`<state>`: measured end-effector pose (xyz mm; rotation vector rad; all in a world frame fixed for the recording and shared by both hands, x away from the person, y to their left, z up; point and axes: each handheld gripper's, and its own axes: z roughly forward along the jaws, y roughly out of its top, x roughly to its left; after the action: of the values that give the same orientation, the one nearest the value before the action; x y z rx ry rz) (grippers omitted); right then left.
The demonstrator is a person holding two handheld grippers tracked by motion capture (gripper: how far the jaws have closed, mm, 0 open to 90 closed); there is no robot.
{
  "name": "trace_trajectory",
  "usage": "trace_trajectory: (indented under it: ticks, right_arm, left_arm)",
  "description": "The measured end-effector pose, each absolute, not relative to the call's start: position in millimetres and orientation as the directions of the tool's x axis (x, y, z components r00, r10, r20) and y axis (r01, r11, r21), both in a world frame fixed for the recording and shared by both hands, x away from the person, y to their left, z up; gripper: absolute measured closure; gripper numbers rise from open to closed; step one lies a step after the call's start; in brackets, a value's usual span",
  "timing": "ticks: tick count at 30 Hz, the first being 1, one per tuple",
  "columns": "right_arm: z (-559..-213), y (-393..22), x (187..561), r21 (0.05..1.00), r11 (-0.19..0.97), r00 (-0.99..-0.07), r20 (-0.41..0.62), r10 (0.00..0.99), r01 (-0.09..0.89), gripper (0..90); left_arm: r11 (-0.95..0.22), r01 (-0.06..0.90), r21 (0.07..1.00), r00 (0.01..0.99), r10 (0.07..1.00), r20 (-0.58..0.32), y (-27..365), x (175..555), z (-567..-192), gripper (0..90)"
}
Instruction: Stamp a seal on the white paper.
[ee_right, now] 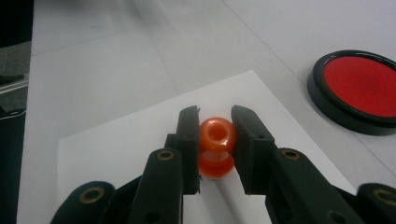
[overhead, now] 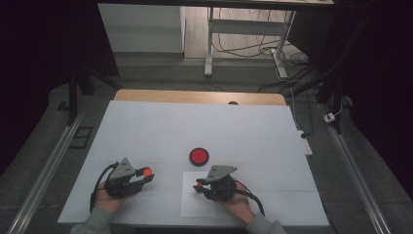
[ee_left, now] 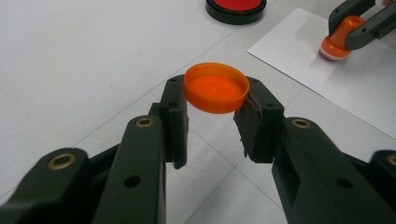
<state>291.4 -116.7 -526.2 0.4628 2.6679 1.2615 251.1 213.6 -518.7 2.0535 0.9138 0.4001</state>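
Observation:
My left gripper (ee_left: 211, 100) is shut on an orange cap (ee_left: 216, 87), held open side up above the white table; in the high view that gripper (overhead: 146, 173) sits at the front left with the orange cap (overhead: 145, 171) at its tips. An orange stamp (ee_right: 216, 147) stands upright on a white sheet of paper (ee_right: 130, 140), and my right gripper (ee_right: 215, 140) is shut on its handle. Seen from above, the right gripper (overhead: 199, 185) rests over the sheet of paper (overhead: 197, 207). A round red ink pad (overhead: 198, 156) in a black case lies just beyond both grippers.
A white cover (overhead: 146, 131) spreads over the table, with a strip of bare wood (overhead: 199, 96) along the far edge. A small dark object (overhead: 233, 103) lies at that edge. Desk legs and cables stand on the floor beyond.

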Motion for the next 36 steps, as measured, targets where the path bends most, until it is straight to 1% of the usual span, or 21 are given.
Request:
trace_trajectory:
  ticks: [10,26,36]
  right_arm:
    - [-528.9,-115.7,290.3,0.769,0.608,-0.943,-0.019,0.331,0.198,72.8]
    - [-531.0,-117.0,290.4,0.777,0.595,-0.941,-0.011,0.339,0.205,73.2]
    - [-531.4,-116.0,288.3,0.776,0.603,-0.941,-0.036,0.337,0.186,73.5]
  left_arm:
    - [-0.389,0.462,0.797,0.684,0.728,-0.042,213.5,250.9,-518.7,64.7]
    - [-0.388,0.464,0.796,0.681,0.731,-0.041,212.9,250.5,-518.9,64.6]
    - [-0.391,0.464,0.795,0.681,0.731,-0.038,212.6,250.3,-519.0,64.6]
